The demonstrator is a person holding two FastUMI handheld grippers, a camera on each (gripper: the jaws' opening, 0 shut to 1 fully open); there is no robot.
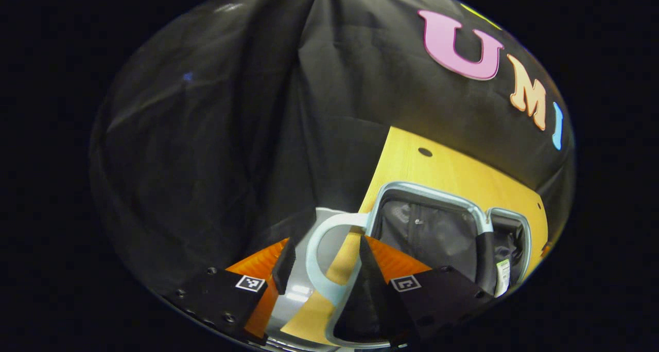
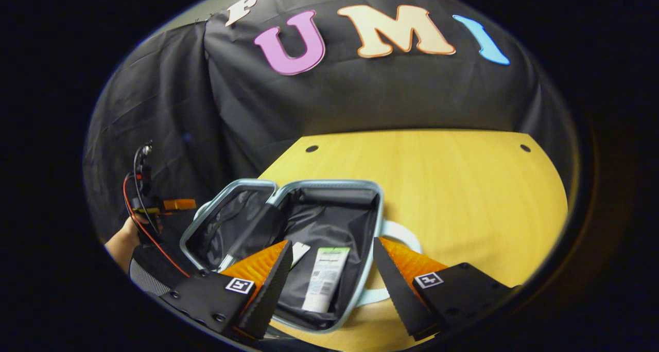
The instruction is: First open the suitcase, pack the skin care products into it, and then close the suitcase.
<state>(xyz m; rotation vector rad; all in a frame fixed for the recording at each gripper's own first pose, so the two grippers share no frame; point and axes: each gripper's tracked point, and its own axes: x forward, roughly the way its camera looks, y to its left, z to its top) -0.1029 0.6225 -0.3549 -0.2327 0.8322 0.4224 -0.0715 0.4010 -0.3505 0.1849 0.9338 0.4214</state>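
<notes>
The suitcase (image 2: pixel 309 239) lies open on the wooden table (image 2: pixel 453 197) — pale-blue rim, black lining. In the right gripper view a white tube (image 2: pixel 324 280) rests inside it, beyond the released right gripper (image 2: pixel 332 285). The left gripper (image 1: pixel 322 269), fingers spread, straddles the suitcase's handle (image 1: pixel 322 249) — the tube there is half hidden.

Pale-blue suitcase (image 2: pixel 368 228) lying open on table, white tube (image 2: pixel 325 279) inside

No legible text on anything.
</notes>
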